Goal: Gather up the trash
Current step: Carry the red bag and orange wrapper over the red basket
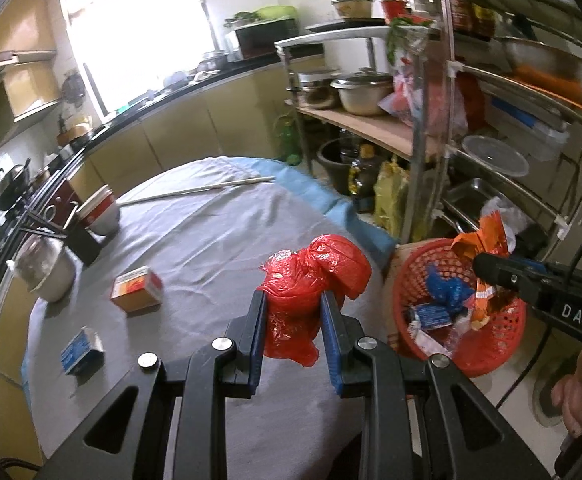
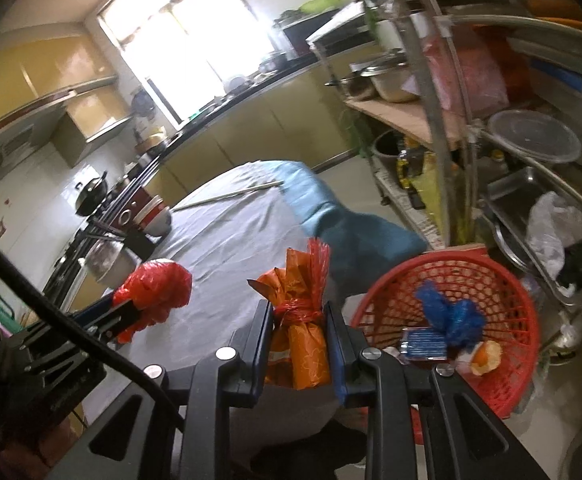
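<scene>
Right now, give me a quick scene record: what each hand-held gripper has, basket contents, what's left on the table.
left hand-held gripper: shut on crumpled red plastic bag
right hand-held gripper: shut on orange wrapper bundle tied with red netting
bin: red plastic lattice basket, on the floor beside the table
in basket: blue plastic bag, blue packet, orange peel
left on grey-clothed table: orange-red small box, blue small box

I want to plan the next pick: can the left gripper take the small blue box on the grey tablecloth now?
Probably not yet: the left gripper is shut on a crumpled red plastic bag. Nothing lies around the small blue box.
</scene>
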